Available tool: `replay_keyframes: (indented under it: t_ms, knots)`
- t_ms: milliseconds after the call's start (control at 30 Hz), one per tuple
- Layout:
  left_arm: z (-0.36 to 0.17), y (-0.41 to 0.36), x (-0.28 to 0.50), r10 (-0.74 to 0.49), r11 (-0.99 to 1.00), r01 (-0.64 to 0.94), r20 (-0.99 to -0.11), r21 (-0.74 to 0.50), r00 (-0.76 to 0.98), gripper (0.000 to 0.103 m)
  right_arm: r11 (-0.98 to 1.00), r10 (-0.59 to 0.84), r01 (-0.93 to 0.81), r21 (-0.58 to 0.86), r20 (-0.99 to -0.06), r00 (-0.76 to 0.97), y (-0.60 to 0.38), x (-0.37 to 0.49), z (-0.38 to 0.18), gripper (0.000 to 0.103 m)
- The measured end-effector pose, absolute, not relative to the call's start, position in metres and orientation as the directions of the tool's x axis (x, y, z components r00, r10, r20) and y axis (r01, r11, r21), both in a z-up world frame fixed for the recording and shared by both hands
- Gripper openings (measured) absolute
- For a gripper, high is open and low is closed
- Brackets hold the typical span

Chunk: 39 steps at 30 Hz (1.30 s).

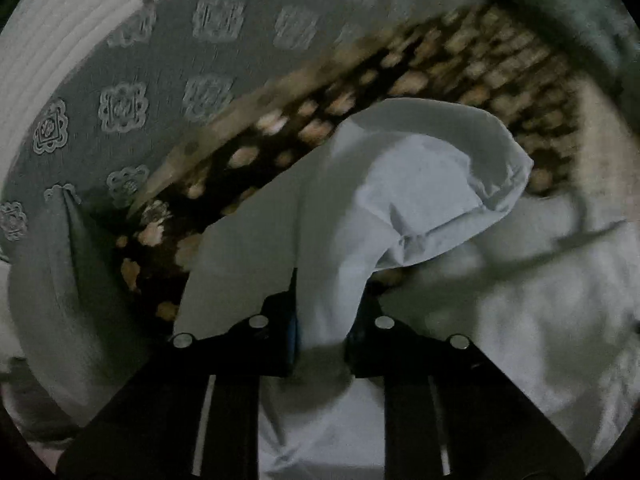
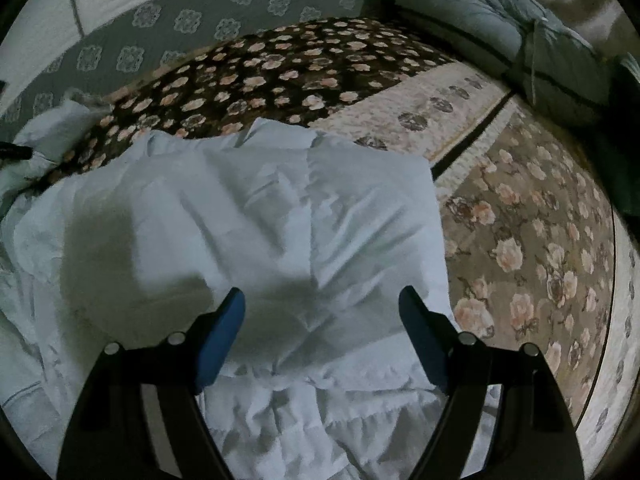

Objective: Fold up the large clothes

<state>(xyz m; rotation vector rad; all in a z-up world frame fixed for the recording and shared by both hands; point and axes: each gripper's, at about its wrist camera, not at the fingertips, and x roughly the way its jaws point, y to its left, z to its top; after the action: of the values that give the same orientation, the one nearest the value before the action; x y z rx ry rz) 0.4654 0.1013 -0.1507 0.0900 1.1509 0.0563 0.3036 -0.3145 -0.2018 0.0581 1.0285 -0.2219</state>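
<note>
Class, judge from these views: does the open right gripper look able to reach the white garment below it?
Probably yes: the right gripper hangs open directly over the white garment, with nothing between them.

I see dim light over a dark floral rug (image 2: 280,76), a beige rose carpet (image 2: 532,248), a grey medallion-patterned cover (image 1: 168,60) and a pale green cushion (image 2: 500,28).
</note>
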Motion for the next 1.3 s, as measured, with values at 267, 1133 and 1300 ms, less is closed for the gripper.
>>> replay_keyframes:
  t_ms: [267,1133,1300]
  knots:
    - [-0.113,0.032,0.387,-0.135,0.983,0.176,-0.862,-0.054,0.489,0.016,0.961,-0.165,0.277,-0.014,-0.832,0.530,-0.333,0.283,-0.184,0.079]
    - [-0.089,0.051,0.326,0.060,0.933,0.260,-0.819,0.249,0.570,0.091,0.995,-0.074,0.093,-0.026,-0.821,0.566,-0.229,0.302,-0.149,0.079]
    - [-0.096,0.099,0.346,0.157,0.920,0.216,-0.811,0.328,0.563,0.091,1.000,-0.025,0.022,-0.016,-0.835,0.549,-0.190,0.329,-0.149,0.079]
